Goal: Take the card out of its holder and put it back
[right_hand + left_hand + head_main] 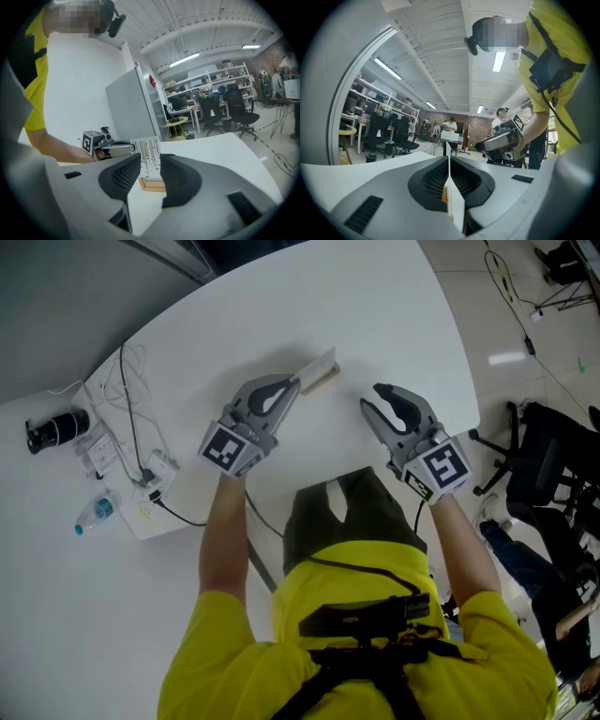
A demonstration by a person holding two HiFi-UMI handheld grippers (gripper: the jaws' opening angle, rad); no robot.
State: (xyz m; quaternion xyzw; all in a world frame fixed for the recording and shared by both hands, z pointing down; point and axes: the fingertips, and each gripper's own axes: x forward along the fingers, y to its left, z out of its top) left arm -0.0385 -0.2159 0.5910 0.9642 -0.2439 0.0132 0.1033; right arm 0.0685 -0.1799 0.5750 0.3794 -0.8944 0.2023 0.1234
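A white card (317, 363) printed with fine lines stands in a small wooden holder (324, 381) near the middle of the white table (375, 306). My left gripper (298, 385) is shut on the card's near edge. In the left gripper view the card (450, 187) shows edge-on between the closed pads, with a bit of the wooden holder (445, 194) beside it. My right gripper (373, 397) hovers to the right of the holder, open and holding nothing. In the right gripper view the card (146, 157) and holder (152, 184) stand beyond the open right gripper (150, 161), with the left gripper (112, 149) at the card's left edge.
At the table's left lie a tangle of cables (131, 409), a power strip (157, 470), a water bottle (94, 512) and a black cylinder (56, 429). A black office chair (553, 456) stands on the floor past the table's right edge.
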